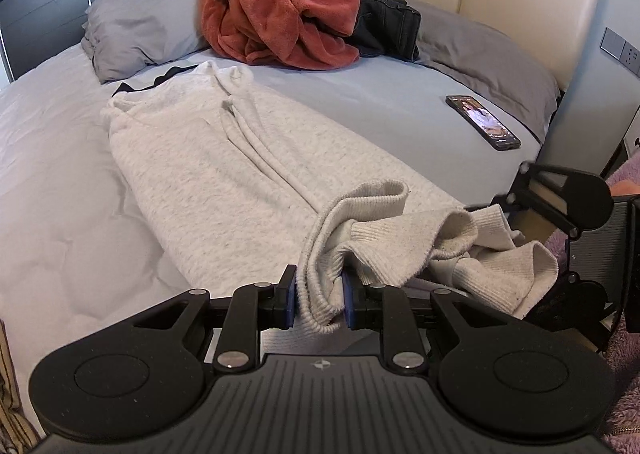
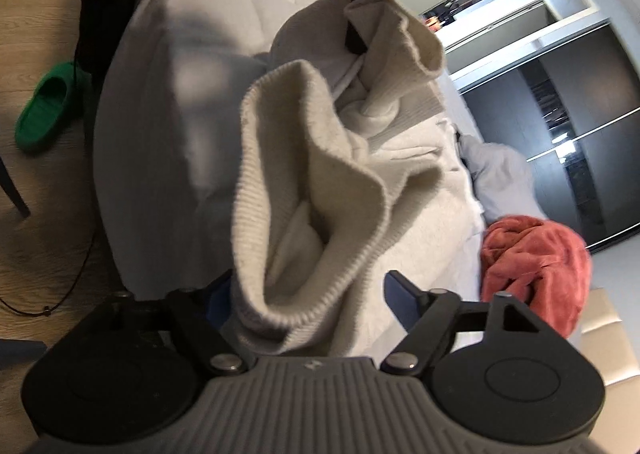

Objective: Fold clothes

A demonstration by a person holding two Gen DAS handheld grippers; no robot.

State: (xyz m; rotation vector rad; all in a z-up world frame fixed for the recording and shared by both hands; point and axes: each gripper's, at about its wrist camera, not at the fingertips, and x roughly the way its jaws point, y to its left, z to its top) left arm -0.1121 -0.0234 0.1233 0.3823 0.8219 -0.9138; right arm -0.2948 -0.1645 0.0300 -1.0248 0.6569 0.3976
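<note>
The light grey sweater (image 1: 224,158) lies lengthwise on the bed (image 1: 60,190), body flat, so folding looks barely begun; the rust fleece (image 1: 276,10) and dark garment (image 1: 388,22) by the pillows wait untouched. The left tongs (image 1: 319,296) are clenched on the ribbed hem (image 1: 320,254), lifting it. The right tongs (image 2: 308,294) stand spread around a bunched ribbed fold (image 2: 288,190), not yet pinching. Only the left view shows the phone (image 1: 482,121); only the right shows the green slipper (image 2: 44,110).
</note>
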